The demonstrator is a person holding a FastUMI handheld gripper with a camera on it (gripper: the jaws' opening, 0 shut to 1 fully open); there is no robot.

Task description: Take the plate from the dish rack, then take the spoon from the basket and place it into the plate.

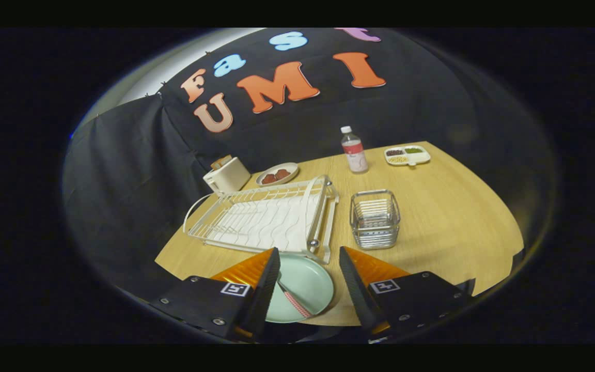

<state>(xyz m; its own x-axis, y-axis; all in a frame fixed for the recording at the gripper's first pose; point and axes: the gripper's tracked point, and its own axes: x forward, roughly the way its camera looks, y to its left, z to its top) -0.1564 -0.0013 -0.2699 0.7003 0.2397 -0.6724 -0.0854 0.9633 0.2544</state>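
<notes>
The gripper is released, fingers spread; its left finger hides part of the round, smooth plate. The checkered-handled spoon lies at the plate's 7 o'clock, bowl hidden.

Pale green plate, red-and-white checked spoon handle, white dish rack, chrome wire basket.

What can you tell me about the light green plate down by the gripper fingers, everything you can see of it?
The plate is round, pale mint green, smooth and glossy like ceramic or melamine, with a shallow raised rim. It lies flat on the wooden table, just in front of the white dish rack, between the open gripper fingers, which don't touch it. A spoon with a red-and-white checked handle rests in it.
</notes>
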